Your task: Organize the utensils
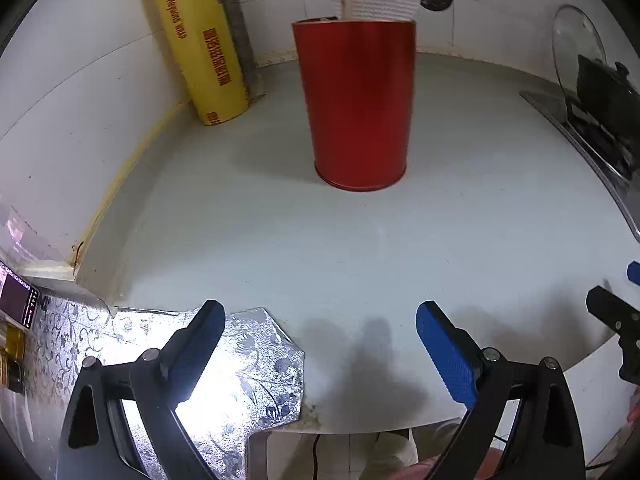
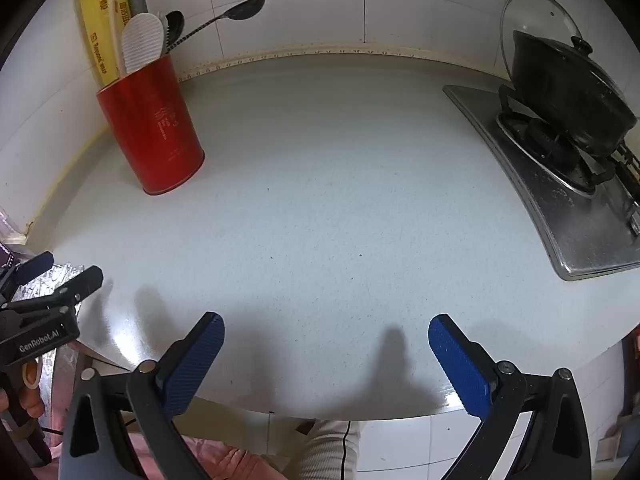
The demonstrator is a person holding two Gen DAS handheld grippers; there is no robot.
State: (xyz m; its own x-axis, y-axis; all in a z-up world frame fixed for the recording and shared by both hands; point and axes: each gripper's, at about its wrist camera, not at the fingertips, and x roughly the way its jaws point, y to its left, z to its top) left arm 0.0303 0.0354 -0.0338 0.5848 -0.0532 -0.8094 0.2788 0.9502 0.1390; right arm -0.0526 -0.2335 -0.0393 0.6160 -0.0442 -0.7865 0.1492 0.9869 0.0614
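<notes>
Both pairs of fingers stand wide apart with nothing between them, which fits a moment when no utensil is in hand. The left gripper (image 1: 320,344) hangs over the near edge of the bench (image 1: 360,248), tilted downward, and the red canister (image 1: 354,104) stands upright straight ahead of its fingers, well apart from them, near the back wall. That is the sensible home for the utensils: a white slotted spatula (image 2: 141,40) and a black ladle (image 2: 244,7) already stand in it handle-down, heads above the rim, so they stay upright and off the work surface. From the right gripper (image 2: 326,360), the canister lies ahead and far to the left of its fingers, with only bare bench directly in front. A yellow roll of wrap (image 1: 200,40) leans in the corner beside the canister, propped by the wall. No loose utensil shows on the bench, so the sorting looks about done.
</notes>
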